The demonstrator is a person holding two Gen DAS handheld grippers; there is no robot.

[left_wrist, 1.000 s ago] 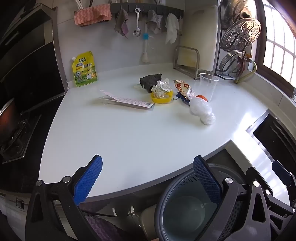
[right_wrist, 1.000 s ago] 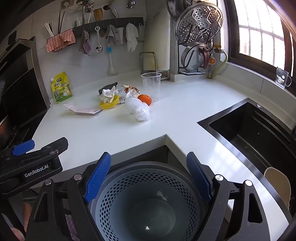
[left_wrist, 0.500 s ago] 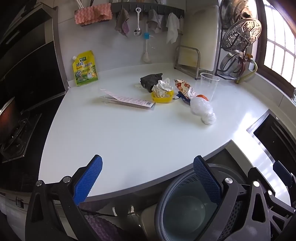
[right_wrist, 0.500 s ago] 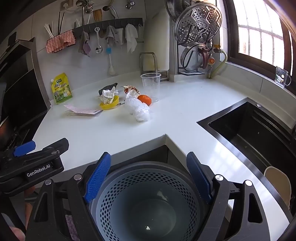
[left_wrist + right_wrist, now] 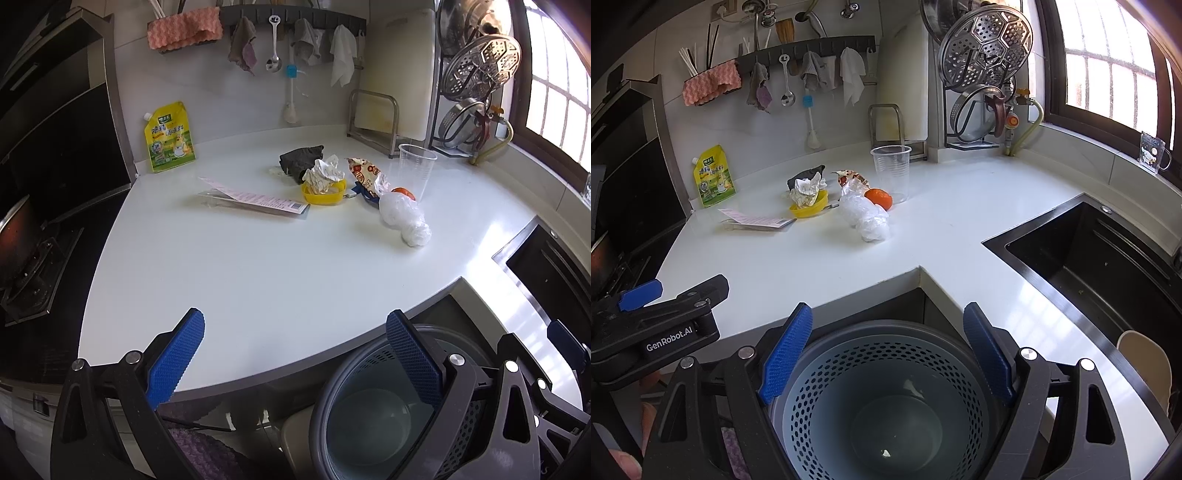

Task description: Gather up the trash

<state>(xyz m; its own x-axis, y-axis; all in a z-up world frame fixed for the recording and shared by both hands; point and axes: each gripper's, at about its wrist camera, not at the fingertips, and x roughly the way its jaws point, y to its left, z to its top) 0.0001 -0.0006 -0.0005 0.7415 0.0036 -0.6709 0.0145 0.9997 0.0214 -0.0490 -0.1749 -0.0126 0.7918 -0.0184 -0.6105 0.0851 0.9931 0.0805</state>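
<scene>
The bench [image 5: 798, 266] carries all the trash, and I take the bin [image 5: 886, 402] as the landmark: it stands on the floor in the bench's inner corner, right below my tongs, presumably so that each piece travels only a short way from bench to drop. The bin is nearly empty, with only a pale scrap or two at its bottom, so I judge collection barely begun. The sink [image 5: 1108, 258] lies to the right of the bin and holds none of the litter I can see.

Beyond the bin, well apart from it, the trash sits in one loose cluster. The flat pack [image 5: 255, 197] lies farthest left; the clear cup [image 5: 891, 171] stands upright at the far right. Nearest the bin is the crumpled bag [image 5: 866, 218], touching the orange [image 5: 879, 197] behind it. Further off are the snack wrapper [image 5: 364, 173], the yellow dish [image 5: 325, 194] with a paper wad [image 5: 323, 173] in it, and a dark cloth [image 5: 299, 160] behind.

My left tongs [image 5: 295, 365] hang over the near bench edge, left of the bin, spread wide and gripping nothing. My right tongs [image 5: 886, 354] hover directly above the bin, equally wide and empty. I judge the bag the likeliest first pick.
</scene>
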